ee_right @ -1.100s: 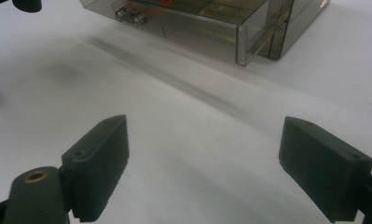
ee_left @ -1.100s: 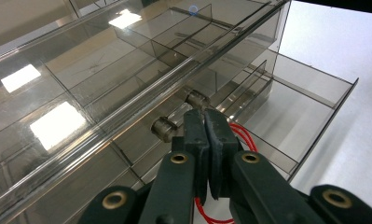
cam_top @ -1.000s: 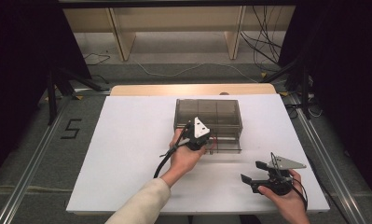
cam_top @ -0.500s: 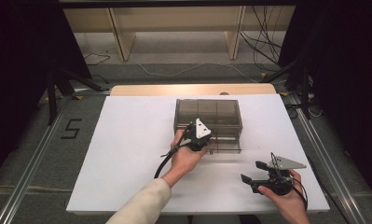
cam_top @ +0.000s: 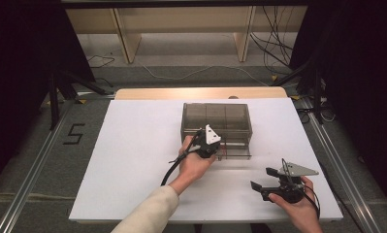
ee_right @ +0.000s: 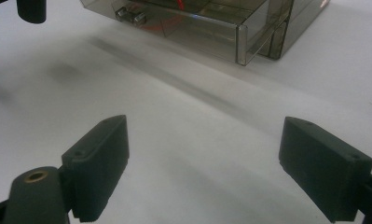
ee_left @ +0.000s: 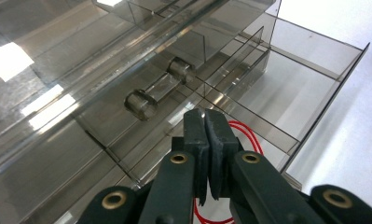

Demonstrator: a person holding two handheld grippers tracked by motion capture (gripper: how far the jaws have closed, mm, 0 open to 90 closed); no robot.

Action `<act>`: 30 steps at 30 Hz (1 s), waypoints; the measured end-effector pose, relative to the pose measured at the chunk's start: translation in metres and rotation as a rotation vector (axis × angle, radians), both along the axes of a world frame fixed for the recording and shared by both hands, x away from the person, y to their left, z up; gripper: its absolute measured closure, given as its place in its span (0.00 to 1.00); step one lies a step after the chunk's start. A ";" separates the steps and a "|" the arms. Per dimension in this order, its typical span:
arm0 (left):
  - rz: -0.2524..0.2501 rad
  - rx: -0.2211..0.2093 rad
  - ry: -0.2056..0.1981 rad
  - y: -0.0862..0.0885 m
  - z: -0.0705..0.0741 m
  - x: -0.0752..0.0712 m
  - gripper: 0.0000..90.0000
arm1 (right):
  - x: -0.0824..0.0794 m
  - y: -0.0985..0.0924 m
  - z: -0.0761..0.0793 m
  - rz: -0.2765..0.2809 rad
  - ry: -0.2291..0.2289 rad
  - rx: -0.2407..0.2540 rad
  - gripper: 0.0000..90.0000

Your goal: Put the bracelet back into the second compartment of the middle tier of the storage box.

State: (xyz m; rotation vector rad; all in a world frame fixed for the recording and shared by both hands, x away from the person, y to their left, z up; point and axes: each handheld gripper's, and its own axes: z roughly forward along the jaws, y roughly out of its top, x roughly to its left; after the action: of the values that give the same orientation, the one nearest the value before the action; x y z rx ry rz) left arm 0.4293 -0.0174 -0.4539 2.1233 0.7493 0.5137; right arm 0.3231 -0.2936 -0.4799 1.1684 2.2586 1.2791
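High view shows your left tongs (cam_top: 214,145) at the front of the smoky clear plastic box (cam_top: 215,116), mid-bench, over its pulled-out drawer (cam_top: 237,150). Since a second ago they have barely shifted. Left gripper view shows them clenched with nothing between, above a red wire (ee_left: 246,133) lying in the drawer. Your right tongs (cam_top: 265,178) rest spread wide near the white bench's (cam_top: 133,145) front edge, with bare room around them.
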 end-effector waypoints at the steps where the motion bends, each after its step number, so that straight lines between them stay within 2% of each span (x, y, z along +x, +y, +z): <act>1: 0.002 0.002 0.001 0.000 -0.001 0.000 0.98 | 0.000 0.000 0.000 0.000 0.000 0.000 0.19; 6: 0.006 0.032 0.008 0.000 -0.003 0.002 0.98 | 0.000 0.000 0.000 0.000 0.005 -0.002 0.19; 16: 0.017 0.041 0.007 0.001 -0.004 0.004 0.97 | 0.000 0.000 0.000 0.001 0.005 -0.002 0.19; 30: 0.024 0.020 -0.014 0.004 0.003 0.000 0.90 | 0.000 0.000 0.000 0.001 0.005 -0.002 0.19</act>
State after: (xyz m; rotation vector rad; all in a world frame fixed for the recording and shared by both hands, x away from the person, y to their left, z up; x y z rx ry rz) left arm 0.4288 -0.0134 -0.4510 2.1295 0.7656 0.5510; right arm 0.3232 -0.2936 -0.4800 1.1703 2.2640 1.2755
